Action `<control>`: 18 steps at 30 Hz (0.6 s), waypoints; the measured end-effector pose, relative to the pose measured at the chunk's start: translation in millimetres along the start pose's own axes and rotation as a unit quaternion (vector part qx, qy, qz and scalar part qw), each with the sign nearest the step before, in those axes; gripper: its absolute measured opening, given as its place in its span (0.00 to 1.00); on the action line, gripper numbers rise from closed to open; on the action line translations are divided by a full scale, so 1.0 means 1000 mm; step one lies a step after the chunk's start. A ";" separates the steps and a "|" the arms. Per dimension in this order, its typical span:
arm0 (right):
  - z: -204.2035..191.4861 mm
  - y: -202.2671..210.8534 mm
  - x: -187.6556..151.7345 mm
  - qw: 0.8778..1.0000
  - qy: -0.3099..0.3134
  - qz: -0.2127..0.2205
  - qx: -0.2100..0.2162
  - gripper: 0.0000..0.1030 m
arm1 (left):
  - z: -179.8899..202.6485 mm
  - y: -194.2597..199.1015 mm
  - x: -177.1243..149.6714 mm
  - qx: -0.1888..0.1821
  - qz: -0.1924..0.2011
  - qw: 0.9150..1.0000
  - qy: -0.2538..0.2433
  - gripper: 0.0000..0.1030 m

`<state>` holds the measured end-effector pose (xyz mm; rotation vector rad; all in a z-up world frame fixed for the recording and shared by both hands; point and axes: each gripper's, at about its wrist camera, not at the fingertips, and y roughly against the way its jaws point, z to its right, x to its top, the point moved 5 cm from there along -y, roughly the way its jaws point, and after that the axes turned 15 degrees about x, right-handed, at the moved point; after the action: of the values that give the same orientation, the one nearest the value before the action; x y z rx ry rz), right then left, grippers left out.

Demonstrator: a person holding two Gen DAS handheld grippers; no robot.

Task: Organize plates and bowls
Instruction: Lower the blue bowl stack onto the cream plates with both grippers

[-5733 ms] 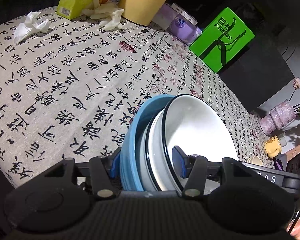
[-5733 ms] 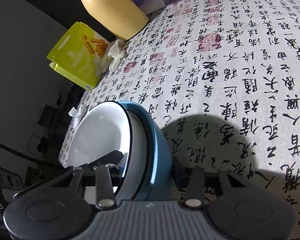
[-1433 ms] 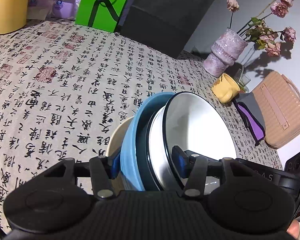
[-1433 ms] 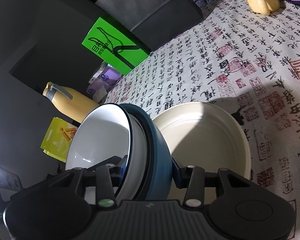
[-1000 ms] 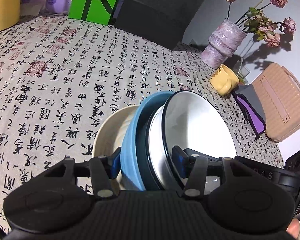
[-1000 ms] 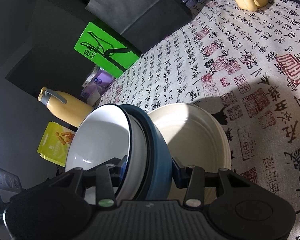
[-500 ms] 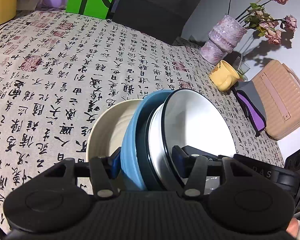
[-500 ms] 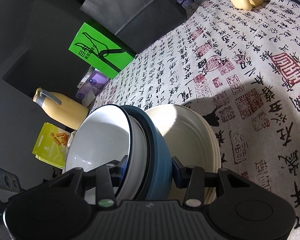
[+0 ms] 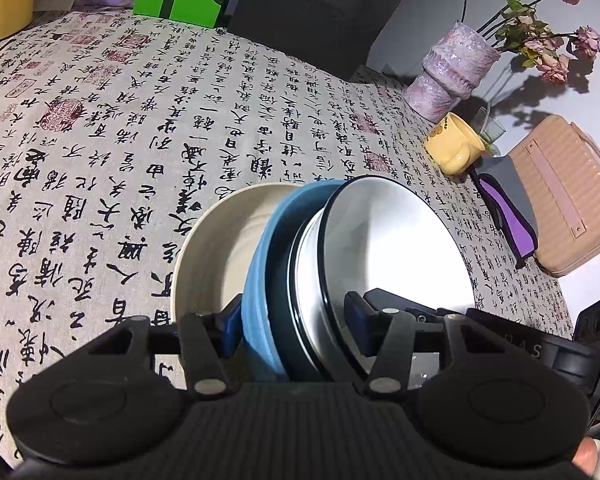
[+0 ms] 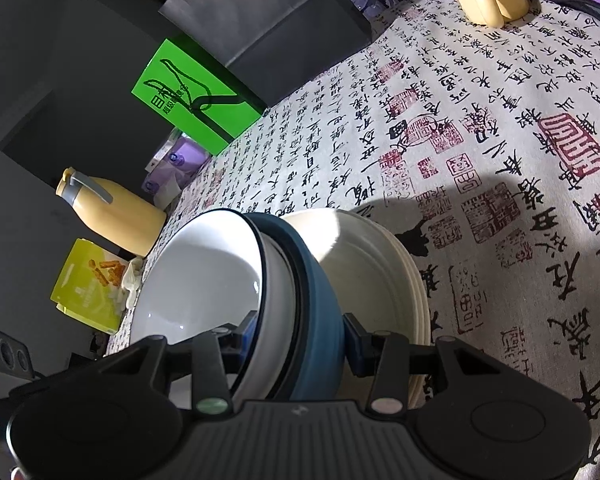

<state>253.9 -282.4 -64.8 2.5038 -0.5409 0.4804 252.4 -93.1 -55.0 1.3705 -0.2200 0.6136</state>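
A: Item one. Nested bowls: white bowl [image 9: 396, 248] seated inside blue bowl [image 9: 268, 280]. Carried on edge, rims steeply tilted, off the tablecloth [image 9: 100, 140].

B: Grip?

A: Left gripper [image 9: 296, 316]: jaws about half apart, clamped across the wall of both bowls, one pad outside the blue, the other inside the white. Right gripper [image 10: 300, 336]: somewhat narrower, clamped likewise on the opposite side of the rim. Load shared between both hands.

B: Item two, destination?

A: Cream plates [image 10: 376, 280]: a short stack, flat on the tablecloth, directly beyond and beneath the blue bowl's underside. In the left wrist view showing to the left of the bowls; in the right wrist view, to the right. No telling whether blue bowl and plates touch; close at the least.

B: Governing relation for the coming move?

A: Bowl base facing the plates, stack axis leaning well off vertical. Probably: tip upright, then lower onto the plate centre. Neither hand clearly nearer; plates between the two.

B: Change against a second ago?

A: More of the plates visible and nearer under the bowls. Jaw widths unchanged. Several seconds back: no plates in view, bare cloth only, yellow jug [image 10: 112, 216] and green box [image 10: 192, 96] then close ahead.

B: Bystanders?

A: Yellow mug [image 9: 456, 148], vase [image 9: 452, 76], pink case [image 9: 568, 196]; all well apart.
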 end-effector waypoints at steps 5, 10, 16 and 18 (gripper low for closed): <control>-0.001 0.000 -0.001 1.000 0.005 0.001 -0.002 0.41 | -0.001 0.000 -0.001 -0.002 0.000 1.000 0.001 0.51; -0.001 0.000 -0.001 1.000 0.005 0.001 0.000 0.43 | -0.002 0.007 -0.001 -0.007 0.014 1.000 0.002 0.55; -0.003 0.007 0.000 1.000 0.010 0.014 0.003 0.49 | -0.006 0.017 0.001 -0.010 0.032 0.999 0.006 0.68; -0.006 0.011 0.001 1.000 0.018 0.020 0.005 0.55 | -0.007 0.021 0.002 -0.014 0.040 0.999 0.007 0.72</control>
<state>248.5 -288.2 -54.8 2.4922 -0.5778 0.5446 241.1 -84.1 -38.2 1.3356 -0.2717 0.6844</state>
